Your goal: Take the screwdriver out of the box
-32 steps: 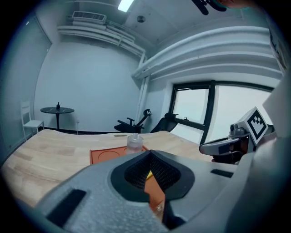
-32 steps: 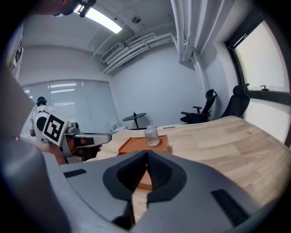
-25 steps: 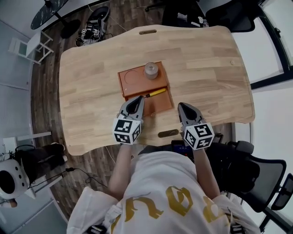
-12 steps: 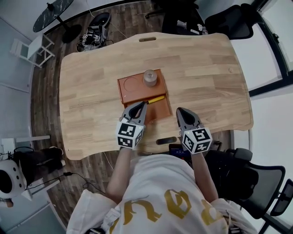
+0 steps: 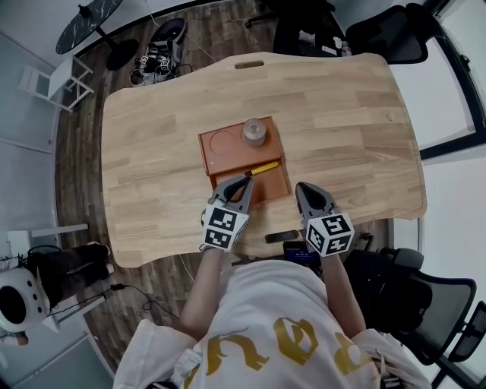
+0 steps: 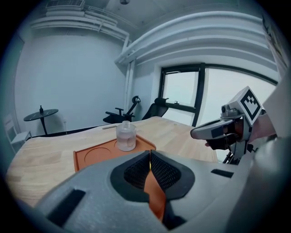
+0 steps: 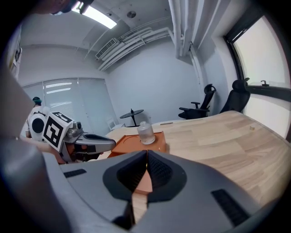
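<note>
In the head view an orange box (image 5: 228,148) lies on the wooden table (image 5: 152,152). A screwdriver (image 5: 260,169) with a yellow handle rests in its near compartment, along the divider. A clear jar (image 5: 254,132) stands in the far compartment. My left gripper (image 5: 244,183) is shut and empty, its tip over the near compartment just short of the screwdriver's shaft. My right gripper (image 5: 303,188), also shut and empty, hangs right of the box over bare wood. Both gripper views show the box (image 6: 97,155) (image 7: 132,144) and jar (image 6: 126,136) (image 7: 145,131); their own jaws hide the screwdriver.
A dark phone-like thing (image 5: 282,236) lies at the table's near edge between the grippers. Office chairs stand beyond the far edge (image 5: 387,34) and at the right (image 5: 425,292). A round side table (image 5: 83,23) stands far left.
My left gripper has moved forward and down toward the box; its tip now stands over the near compartment by the screwdriver. The right gripper has kept its place.
</note>
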Available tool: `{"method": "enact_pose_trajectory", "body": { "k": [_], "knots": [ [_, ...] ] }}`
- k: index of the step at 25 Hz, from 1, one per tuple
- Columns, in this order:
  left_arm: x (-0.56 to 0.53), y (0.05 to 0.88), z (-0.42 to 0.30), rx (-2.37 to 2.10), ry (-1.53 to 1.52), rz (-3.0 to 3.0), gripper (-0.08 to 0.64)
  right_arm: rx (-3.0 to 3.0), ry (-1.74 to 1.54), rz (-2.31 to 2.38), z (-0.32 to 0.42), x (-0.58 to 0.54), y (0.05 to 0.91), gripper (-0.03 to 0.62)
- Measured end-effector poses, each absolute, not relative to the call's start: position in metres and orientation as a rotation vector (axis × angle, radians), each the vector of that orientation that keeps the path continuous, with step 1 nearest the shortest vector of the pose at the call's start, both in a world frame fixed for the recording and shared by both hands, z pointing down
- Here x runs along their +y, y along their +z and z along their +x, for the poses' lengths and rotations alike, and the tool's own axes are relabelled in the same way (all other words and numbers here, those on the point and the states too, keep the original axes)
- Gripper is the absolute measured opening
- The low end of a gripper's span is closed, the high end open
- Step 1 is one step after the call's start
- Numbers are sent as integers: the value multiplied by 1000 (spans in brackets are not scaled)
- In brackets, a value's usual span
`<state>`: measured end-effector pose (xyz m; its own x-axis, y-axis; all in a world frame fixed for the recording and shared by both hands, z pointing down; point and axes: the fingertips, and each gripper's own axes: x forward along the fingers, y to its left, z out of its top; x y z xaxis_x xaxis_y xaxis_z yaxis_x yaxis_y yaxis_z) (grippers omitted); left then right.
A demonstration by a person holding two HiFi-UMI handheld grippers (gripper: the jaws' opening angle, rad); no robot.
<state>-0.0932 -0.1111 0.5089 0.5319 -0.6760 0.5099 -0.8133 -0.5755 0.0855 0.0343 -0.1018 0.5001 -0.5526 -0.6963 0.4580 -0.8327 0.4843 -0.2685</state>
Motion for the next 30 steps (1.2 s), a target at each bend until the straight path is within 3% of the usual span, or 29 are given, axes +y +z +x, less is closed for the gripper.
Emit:
{"method": "enact_pose_trajectory", "body": {
  "k": [24, 30],
  "knots": [
    [-130, 586, -62, -1027, 1043, 2464, 14, -2346, 819, 1270, 52, -131, 555, 12],
    [-133, 606, -56, -960, 1060, 2407, 86, -2322, 842, 1256, 56, -138, 564, 12]
  ]
}}
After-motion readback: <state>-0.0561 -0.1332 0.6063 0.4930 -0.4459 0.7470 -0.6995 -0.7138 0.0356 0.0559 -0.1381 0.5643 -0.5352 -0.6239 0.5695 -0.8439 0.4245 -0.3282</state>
